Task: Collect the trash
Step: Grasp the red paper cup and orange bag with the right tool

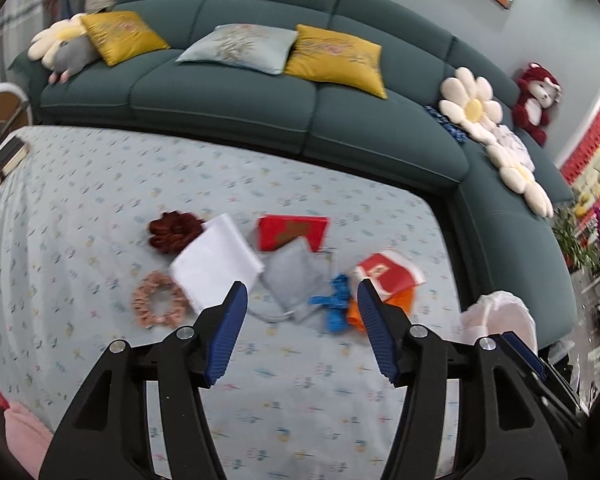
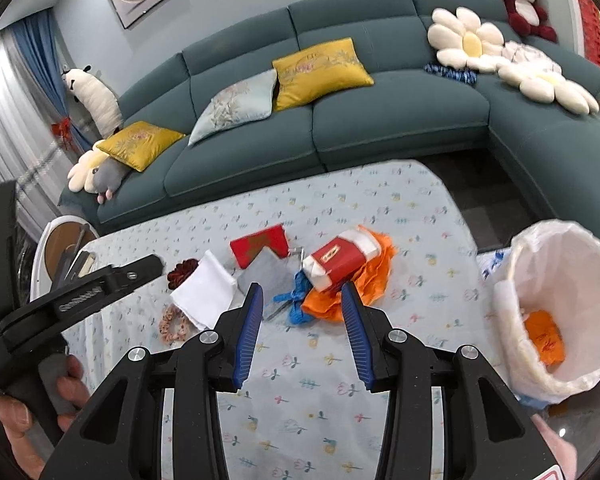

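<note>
A long teal sofa (image 2: 380, 120) wraps round the far side, strewn with yellow cushions (image 2: 320, 70) and flower-shaped pillows (image 2: 464, 40). In front of it stands the table (image 2: 340, 380) under a pale flowered cloth. At its right edge sits the bin (image 2: 568, 304), lined with a white bag, tipped toward the table, an orange scrap (image 2: 544, 336) already lying inside.

The trash is heaped near the middle of the cloth: a white folded paper (image 1: 216, 266) beside a grey pouch (image 1: 294, 280), a flat red envelope (image 1: 292, 232) behind them, and a red-and-white carton (image 2: 340, 260) resting on crumpled orange paper (image 2: 352, 292). A blue twisted wrapper (image 1: 336, 306) lies just left of the orange. Two scrunchies, one dark red (image 1: 172, 230) and one pink (image 1: 158, 300), sit at the left end of the heap (hardly trash, I'd say).

The left gripper (image 1: 302, 290) hangs above the cloth, jaws spread wide, nothing between them, the pouch and wrapper showing in the gap. The right gripper (image 2: 302, 292) is likewise parted and empty, with the blue wrapper showing between its blue pads (image 2: 248, 336).
</note>
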The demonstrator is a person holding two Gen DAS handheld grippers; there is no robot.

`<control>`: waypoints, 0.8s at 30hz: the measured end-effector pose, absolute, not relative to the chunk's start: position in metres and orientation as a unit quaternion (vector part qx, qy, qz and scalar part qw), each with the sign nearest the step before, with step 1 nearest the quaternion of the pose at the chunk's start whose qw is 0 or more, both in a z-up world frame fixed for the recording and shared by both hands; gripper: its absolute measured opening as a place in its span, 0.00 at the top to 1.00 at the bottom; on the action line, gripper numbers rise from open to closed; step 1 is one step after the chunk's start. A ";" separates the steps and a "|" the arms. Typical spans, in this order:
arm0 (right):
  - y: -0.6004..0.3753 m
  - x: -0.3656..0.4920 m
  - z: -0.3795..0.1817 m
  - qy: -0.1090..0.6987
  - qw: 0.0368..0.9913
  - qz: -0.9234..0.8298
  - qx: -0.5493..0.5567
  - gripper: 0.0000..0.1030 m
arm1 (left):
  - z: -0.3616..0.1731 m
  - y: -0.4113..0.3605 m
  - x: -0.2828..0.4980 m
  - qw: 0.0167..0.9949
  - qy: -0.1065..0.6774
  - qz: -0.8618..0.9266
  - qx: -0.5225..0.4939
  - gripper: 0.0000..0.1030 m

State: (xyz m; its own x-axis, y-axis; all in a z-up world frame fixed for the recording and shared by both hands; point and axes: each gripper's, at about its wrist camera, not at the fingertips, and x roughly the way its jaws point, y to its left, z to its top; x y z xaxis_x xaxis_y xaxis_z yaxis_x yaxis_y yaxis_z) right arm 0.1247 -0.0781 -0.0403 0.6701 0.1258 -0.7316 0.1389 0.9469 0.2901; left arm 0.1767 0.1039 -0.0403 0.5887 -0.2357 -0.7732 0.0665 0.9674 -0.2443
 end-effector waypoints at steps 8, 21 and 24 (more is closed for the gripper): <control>-0.080 0.143 -0.084 0.448 0.875 -0.020 0.181 0.59 | -0.072 0.140 0.191 0.873 0.470 -0.058 -0.113 0.40; -0.101 0.192 -0.145 0.493 0.843 -0.055 0.209 0.53 | -0.105 0.109 0.227 0.857 0.498 -0.088 -0.101 0.40; -0.102 0.202 -0.160 0.504 0.836 -0.058 0.210 0.53 | -0.107 0.093 0.235 0.856 0.499 -0.101 -0.093 0.40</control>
State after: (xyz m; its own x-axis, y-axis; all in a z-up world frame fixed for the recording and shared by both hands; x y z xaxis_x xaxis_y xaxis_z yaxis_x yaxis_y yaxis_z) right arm 0.2019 -0.1017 -0.1597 0.4853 0.1150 -0.8667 0.3091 0.9047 0.2931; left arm 0.2353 0.0932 -0.1068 0.4822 -0.2660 -0.8347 0.0800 0.9622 -0.2604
